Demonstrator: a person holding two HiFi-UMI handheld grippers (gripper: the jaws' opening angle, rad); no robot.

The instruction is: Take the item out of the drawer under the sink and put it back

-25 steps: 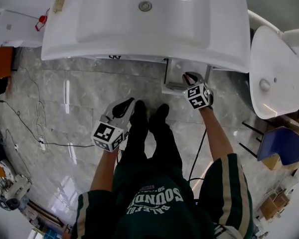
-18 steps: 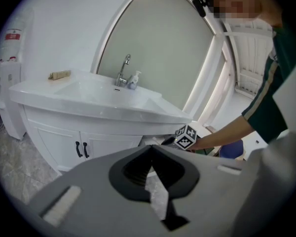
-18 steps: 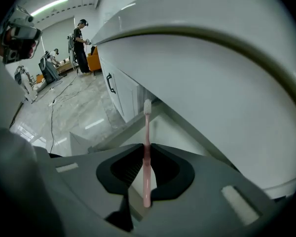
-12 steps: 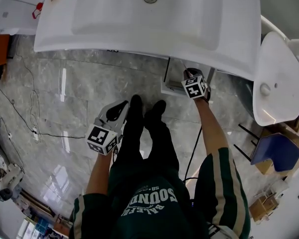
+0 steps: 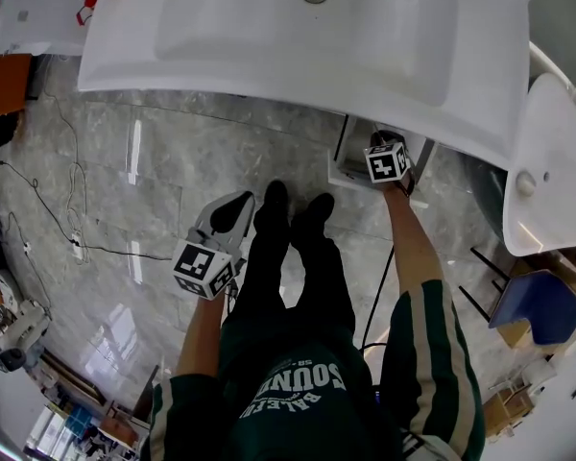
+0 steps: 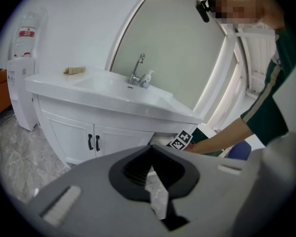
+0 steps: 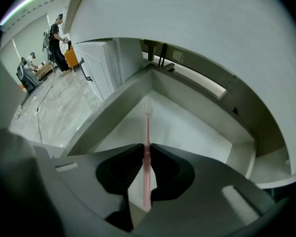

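Toothbrush [image 7: 147, 125], pink and slim, was pinched by its handle between the jaws of the right gripper [image 7: 146, 147], its bristled head pointing forward over the open white drawer [image 7: 113, 107] under the sink [image 5: 269, 56]. The left gripper [image 6: 150, 151] hung beside the person's legs [image 5: 288, 257] above the floor [image 5: 125, 209], its jaws pressed together on nothing.

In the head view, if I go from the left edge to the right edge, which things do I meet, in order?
orange box → left gripper → person's black shoes → right gripper, holding a pink toothbrush → blue seat
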